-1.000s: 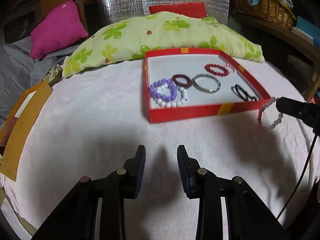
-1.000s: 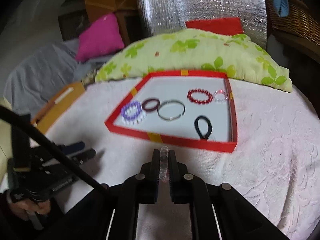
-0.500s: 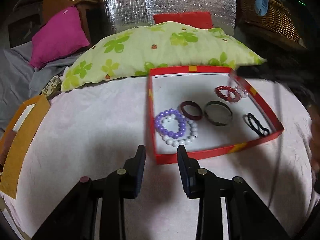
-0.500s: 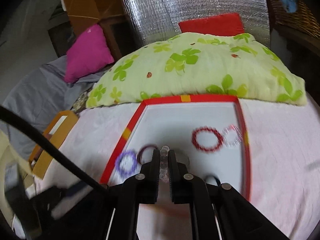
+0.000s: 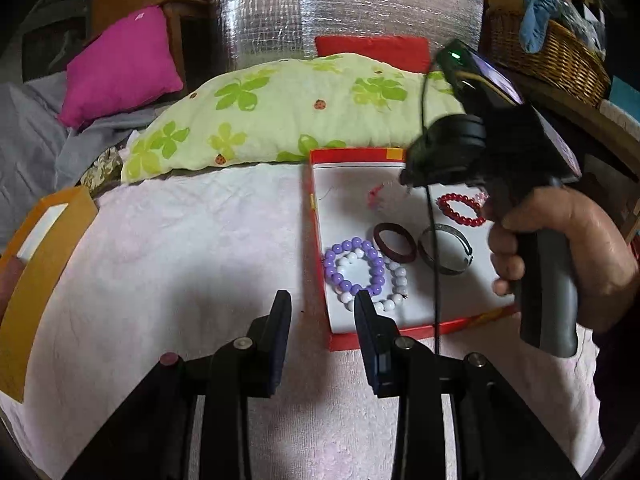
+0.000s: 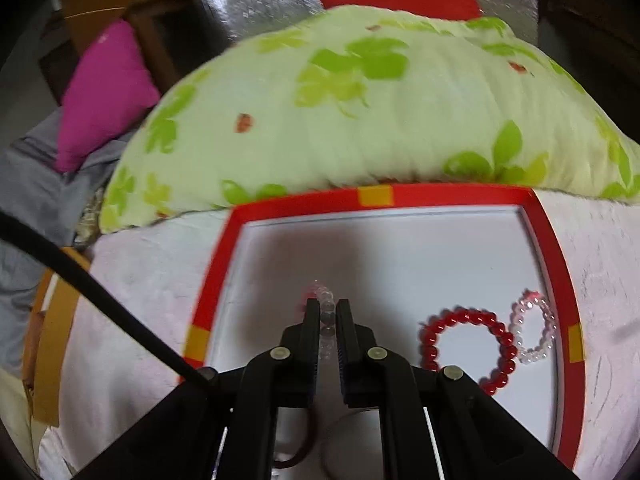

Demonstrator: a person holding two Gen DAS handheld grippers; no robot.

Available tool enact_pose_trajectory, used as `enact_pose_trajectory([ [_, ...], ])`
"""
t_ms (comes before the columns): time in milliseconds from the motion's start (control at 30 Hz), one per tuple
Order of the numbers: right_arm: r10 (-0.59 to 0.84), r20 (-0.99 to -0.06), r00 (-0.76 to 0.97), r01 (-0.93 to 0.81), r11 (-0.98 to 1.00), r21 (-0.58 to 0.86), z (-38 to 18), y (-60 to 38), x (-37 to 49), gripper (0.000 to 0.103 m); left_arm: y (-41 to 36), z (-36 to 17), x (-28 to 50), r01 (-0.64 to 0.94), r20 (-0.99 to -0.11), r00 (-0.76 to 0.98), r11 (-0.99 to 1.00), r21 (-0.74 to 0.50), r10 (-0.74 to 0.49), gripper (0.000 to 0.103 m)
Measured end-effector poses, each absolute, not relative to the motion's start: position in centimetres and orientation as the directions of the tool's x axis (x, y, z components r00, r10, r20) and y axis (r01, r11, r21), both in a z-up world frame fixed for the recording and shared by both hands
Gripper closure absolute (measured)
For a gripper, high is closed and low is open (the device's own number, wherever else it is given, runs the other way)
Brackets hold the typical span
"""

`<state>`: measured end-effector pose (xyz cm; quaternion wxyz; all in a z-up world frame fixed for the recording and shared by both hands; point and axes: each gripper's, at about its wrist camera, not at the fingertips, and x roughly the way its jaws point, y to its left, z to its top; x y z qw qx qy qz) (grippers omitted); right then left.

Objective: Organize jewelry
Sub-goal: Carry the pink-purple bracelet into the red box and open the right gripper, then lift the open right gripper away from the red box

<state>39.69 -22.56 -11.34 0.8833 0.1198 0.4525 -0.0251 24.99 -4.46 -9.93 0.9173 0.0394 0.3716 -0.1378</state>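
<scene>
A red-rimmed tray (image 5: 352, 338) (image 6: 376, 196) with a white floor lies on the pink cloth. In it lie a purple bead bracelet (image 5: 352, 266) over a white bead one (image 5: 394, 280), a dark red ring (image 5: 394, 238), a metal bangle (image 5: 446, 248) and a red bead bracelet (image 5: 460, 210) (image 6: 468, 344) beside a clear pink one (image 6: 536, 326). My right gripper (image 6: 328, 312) is shut on a clear-and-red bead bracelet (image 6: 325, 300) (image 5: 376, 194) and holds it over the tray's far left part. My left gripper (image 5: 322, 304) is open and empty at the tray's near left corner.
A green-flowered pillow (image 5: 296, 108) lies right behind the tray. A magenta cushion (image 5: 120, 64) and grey fabric lie at the far left. An orange cardboard piece (image 5: 40, 256) lies on the left edge. A wicker basket (image 5: 548, 52) stands at the far right.
My right gripper has carried the clear-and-red bracelet from outside the tray's right side to over its far left part. My left gripper has moved closer to the tray's near left corner.
</scene>
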Motion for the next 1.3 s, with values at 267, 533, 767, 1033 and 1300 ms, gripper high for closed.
enact_pose_trajectory([
  [267, 0.037, -0.792, 0.609, 0.092, 0.989, 0.117, -10.0, -22.2, 35.7, 0.076, -4.7, -9.9, 25.0, 0.281, -0.68, 0.699, 0.96, -0.024, -0.222, 0.069],
  [533, 0.037, -0.778, 0.627, 0.078, 0.991, 0.11, -8.5, -23.9, 28.7, 0.076, -5.5, -8.9, 25.8, 0.275, -0.654, 0.72, 0.961, -0.039, -0.232, 0.048],
  [767, 0.01, -0.781, 0.625, 0.105, 0.99, 0.098, -7.3, -25.7, 24.2, 0.076, -8.3, -5.7, 28.1, 0.291, -0.643, 0.731, 0.957, -0.009, -0.229, 0.048],
  [1033, -0.002, -0.736, 0.677, 0.12, 0.987, 0.107, -5.3, -26.6, 19.3, 0.065, -7.8, -4.0, 23.6, 0.279, -0.646, 0.741, 0.959, 0.047, -0.184, 0.036],
  [1300, -0.034, -0.716, 0.697, 0.12, 0.99, 0.07, -3.5, -24.9, 13.4, 0.049, -6.3, -0.7, 18.0, 0.226, -0.583, 0.806, 0.963, 0.149, -0.099, 0.034],
])
